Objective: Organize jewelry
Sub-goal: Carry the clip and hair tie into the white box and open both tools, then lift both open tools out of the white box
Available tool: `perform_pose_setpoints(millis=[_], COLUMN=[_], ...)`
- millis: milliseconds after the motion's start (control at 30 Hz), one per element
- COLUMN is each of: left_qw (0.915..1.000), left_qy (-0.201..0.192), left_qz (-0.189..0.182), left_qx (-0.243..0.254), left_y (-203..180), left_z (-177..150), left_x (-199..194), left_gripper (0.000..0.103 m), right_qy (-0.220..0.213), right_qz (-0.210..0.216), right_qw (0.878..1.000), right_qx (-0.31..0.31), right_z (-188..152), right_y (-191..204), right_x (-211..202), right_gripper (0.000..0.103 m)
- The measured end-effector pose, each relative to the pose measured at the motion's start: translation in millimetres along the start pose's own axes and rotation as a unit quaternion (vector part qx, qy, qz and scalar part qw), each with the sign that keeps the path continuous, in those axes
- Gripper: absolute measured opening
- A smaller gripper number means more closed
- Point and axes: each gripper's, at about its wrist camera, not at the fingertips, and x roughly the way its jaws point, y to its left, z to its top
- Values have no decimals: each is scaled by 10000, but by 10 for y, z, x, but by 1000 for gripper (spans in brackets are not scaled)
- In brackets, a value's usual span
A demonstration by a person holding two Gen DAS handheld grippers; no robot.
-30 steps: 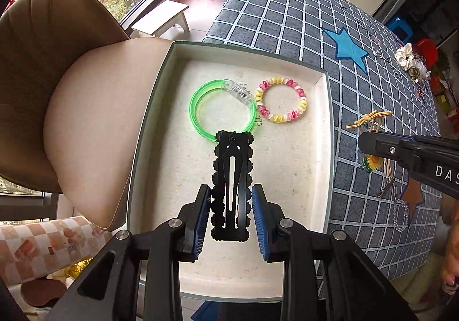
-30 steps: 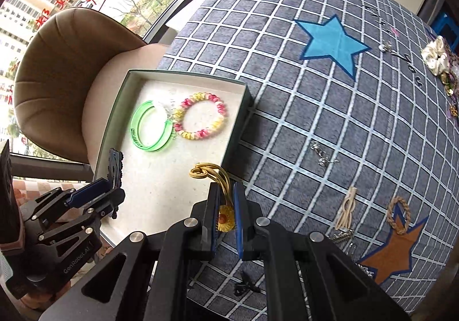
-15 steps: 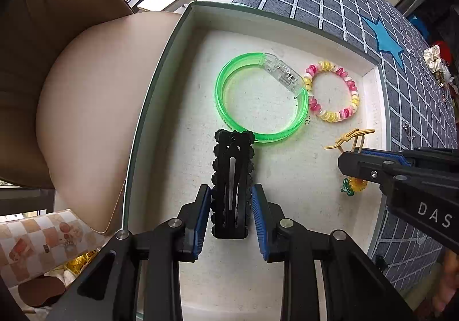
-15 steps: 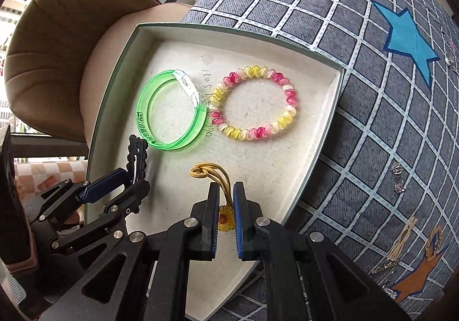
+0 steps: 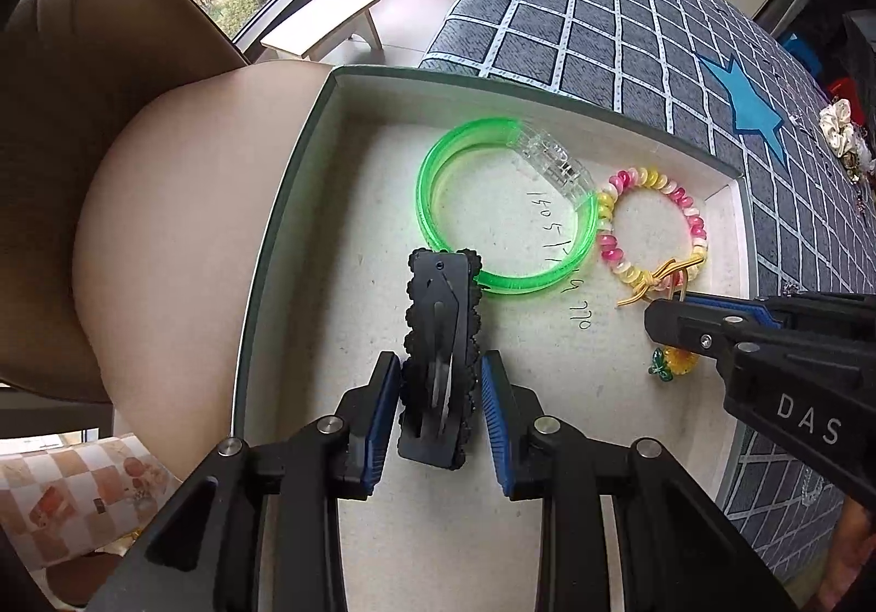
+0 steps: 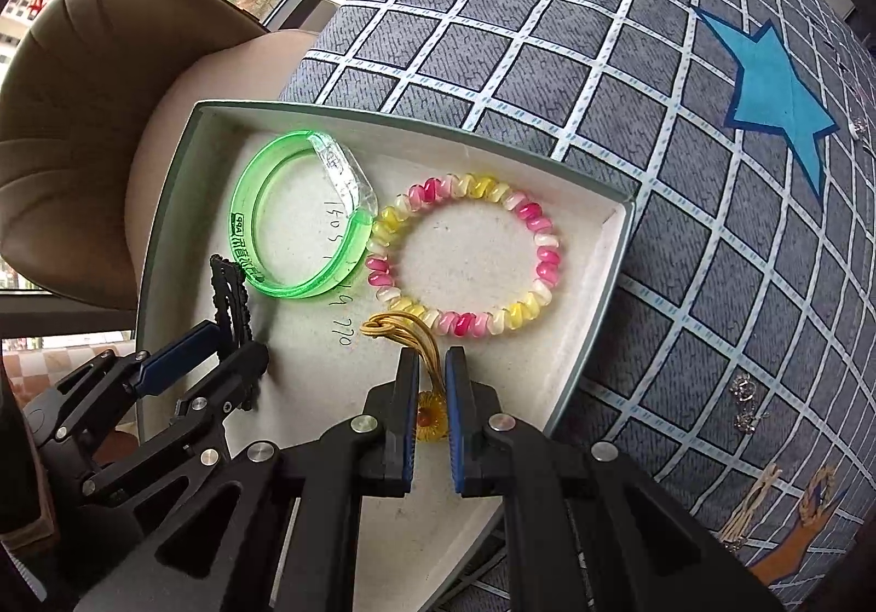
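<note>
The tray [image 5: 284, 207] floor is bare at lower centre of the left wrist view; green bangle [image 5: 454, 207] and spiral bracelet [image 5: 651, 223] crowd its upper right.

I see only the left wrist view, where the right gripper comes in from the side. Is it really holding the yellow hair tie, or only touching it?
Observer: Holding it. The right wrist view shows the right gripper shut on the cord of the hair tie, with the flower charm between its fingers.
Operator: Is any jewelry outside the box on that side?
Observer: Yes. A beige clip and a braided ring lie on the tablecloth, right of the box.
Operator: Has the green bangle any marking?
Observer: Yes. The bangle has dark printed characters on its outer side.
</note>
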Motion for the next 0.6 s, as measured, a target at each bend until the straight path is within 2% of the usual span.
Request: perform_pose_setpoints(millis=[200,233,300,333,367,467,500,533,567,600], left_qw=[9998,9998,9996,9996,9995,9994,9994,9994,9993,9989], left_qy=[68,67,67,66,60,-6,-24,-45,-112,-245], left_qz=[152,199,255,280,298,332,345,340,357,404], left_qx=[57,58,56,51,52,64,63,58,41,32], left_y=[-61,-81,-100,-92,-95,-135,-148,-172,-190,-209], left_z=[20,2,-72,-91,-129,-176,-184,-199,-216,-240], left_x=[-62,-90,-146,-163,-197,-304,-335,-382,-436,-507], left_gripper=[37,37,37,37,37,37,42,53,80,90], right_qy=[43,58,56,31,-6,-117,-166,-216,-275,-340], right_qz=[-8,19,30,33,70,204,221,237,250,263], right_qw=[10000,10000,10000,10000,10000,9997,9996,9995,9993,9991], right_qx=[-63,-58,-60,-58,-50,-21,-16,-5,15,38], right_z=[6,21,21,14,15,22,-2,-4,-4,-11], right_y=[16,16,24,27,27,-8,-16,-20,-27,-36], right_x=[-6,-2,13,0,-21,-161,-227,-281,-338,-405], right_gripper=[12,15,30,42,47,48,48,48,49,50])
